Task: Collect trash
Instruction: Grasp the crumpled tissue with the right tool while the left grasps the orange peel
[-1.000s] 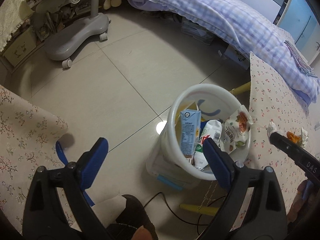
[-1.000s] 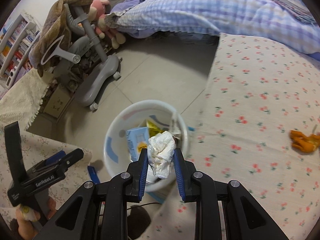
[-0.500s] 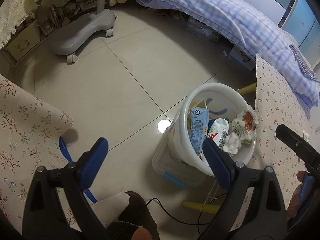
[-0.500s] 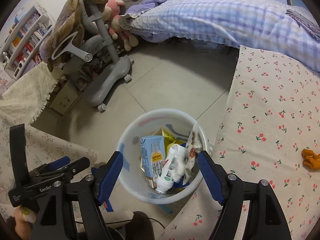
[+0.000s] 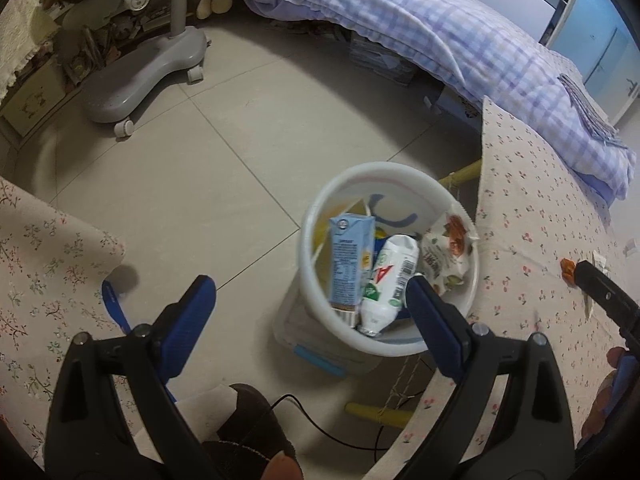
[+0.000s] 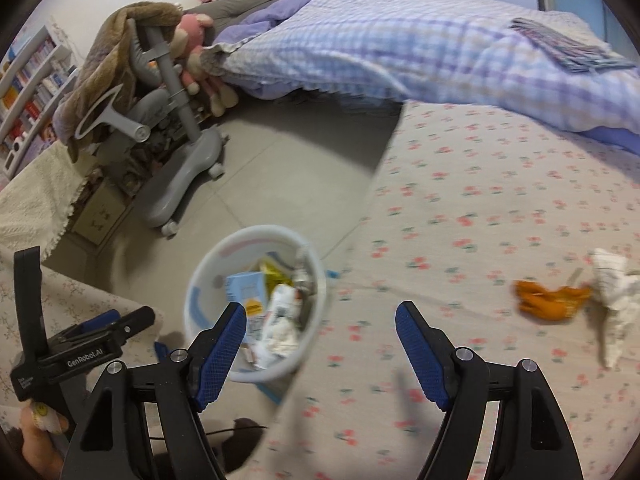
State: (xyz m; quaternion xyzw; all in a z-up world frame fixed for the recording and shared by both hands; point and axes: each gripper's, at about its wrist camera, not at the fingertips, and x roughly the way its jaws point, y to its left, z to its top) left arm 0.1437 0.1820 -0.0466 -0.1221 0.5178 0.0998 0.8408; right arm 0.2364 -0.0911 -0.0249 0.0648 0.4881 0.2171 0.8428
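A white trash bin (image 5: 352,184) (image 6: 204,280) stands on the floor beside a table with a cherry-print cloth (image 6: 500,208). Inside it lie a blue drink carton (image 5: 350,264), a white bottle (image 5: 390,280), a snack wrapper (image 5: 444,256) and a crumpled tissue (image 6: 282,334). On the cloth lie an orange peel (image 6: 548,300) and a crumpled white tissue (image 6: 612,296). My right gripper (image 6: 320,320) is open and holds nothing, hovering over the table edge next to the bin. My left gripper (image 5: 310,292) is open and holds nothing, above the floor left of the bin.
A grey wheeled chair base (image 5: 140,76) stands on the tiled floor (image 5: 200,168) at the back left. A bed with a checked quilt (image 5: 460,40) runs along the back. A second floral-cloth surface (image 5: 40,264) lies at the left. A black cable (image 5: 340,436) trails under the table.
My right gripper opened and the tissue it held dropped into the bin. It then swung right over the table, bringing the peel and another tissue into view. The left view shifted slightly.
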